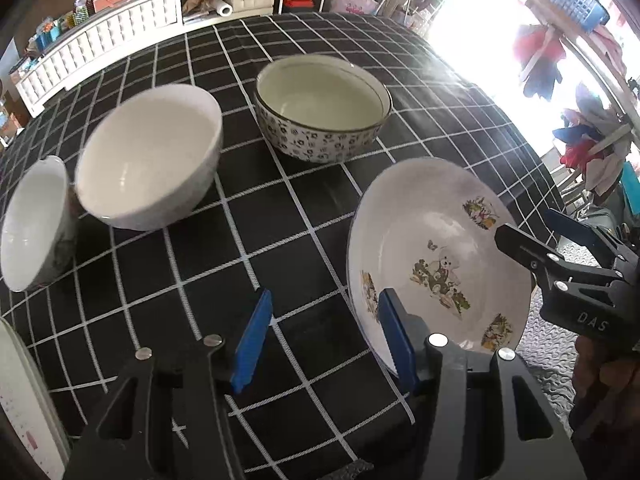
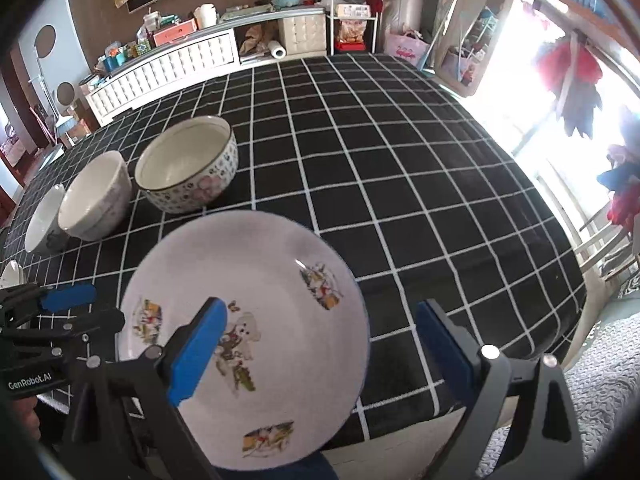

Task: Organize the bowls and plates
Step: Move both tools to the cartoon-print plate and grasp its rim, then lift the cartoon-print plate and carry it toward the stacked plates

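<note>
A white plate with cartoon pictures [image 2: 256,328] [image 1: 436,256] sits at the table's near edge. My right gripper [image 2: 316,344] is open over it, its left finger above the plate's middle; it shows in the left wrist view [image 1: 520,236] at the plate's right rim. My left gripper [image 1: 324,336] is open and empty, just left of the plate; it shows in the right wrist view [image 2: 68,308]. A flower-patterned bowl [image 1: 320,108] [image 2: 188,164], a white bowl [image 1: 148,156] [image 2: 96,196] and a smaller white bowl [image 1: 32,224] [image 2: 42,220] stand in a row.
The table wears a black cloth with a white grid [image 1: 280,208] [image 2: 400,168]. Another white dish edge [image 1: 24,400] [image 2: 10,272] lies at the near left. A white cabinet [image 2: 168,64] and shelves stand beyond the table. Clothes hang at the right.
</note>
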`<state>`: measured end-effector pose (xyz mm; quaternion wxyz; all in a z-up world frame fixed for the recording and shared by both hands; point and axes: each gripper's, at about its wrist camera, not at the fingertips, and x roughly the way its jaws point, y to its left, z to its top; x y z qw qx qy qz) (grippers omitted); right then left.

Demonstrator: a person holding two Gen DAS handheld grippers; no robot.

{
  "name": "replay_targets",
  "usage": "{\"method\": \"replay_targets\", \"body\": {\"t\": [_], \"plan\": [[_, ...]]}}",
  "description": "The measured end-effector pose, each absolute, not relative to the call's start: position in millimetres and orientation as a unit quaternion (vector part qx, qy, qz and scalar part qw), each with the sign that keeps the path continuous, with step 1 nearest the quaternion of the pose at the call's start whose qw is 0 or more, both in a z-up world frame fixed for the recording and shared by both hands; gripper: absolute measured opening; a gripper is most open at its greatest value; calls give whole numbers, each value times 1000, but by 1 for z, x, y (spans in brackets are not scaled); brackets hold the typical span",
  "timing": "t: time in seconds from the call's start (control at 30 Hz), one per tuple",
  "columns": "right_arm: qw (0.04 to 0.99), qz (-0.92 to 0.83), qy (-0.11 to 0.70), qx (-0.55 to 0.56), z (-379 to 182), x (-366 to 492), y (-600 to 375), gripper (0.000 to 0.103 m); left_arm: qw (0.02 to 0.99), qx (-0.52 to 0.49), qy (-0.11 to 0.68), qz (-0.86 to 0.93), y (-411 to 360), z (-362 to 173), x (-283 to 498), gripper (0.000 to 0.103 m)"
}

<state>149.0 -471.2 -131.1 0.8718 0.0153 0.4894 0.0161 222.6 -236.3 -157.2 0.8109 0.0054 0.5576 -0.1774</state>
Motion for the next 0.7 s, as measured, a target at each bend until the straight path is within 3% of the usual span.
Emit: {"method": "replay_targets", "body": {"t": [0.07,0.23,0.4,0.53,0.7], "plan": [[870,15,492,15,-135,151,-473,90,807,5,562,-182,-239,-162,225,48],[863,13,505,9,-145,154,-478,51,799,4,571,-185,-243,-173,229,36],[858,13,514,17,-155,154,-481,43,796,5,574,-194,-250,-176,229,29],[853,15,520,30,-161,154,-483,30,793,7,575,-201,-256,-179,228,22],[855,11,518,29,-161,153,-482,27,791,7,575,-208,-261,-179,228,14]]}}
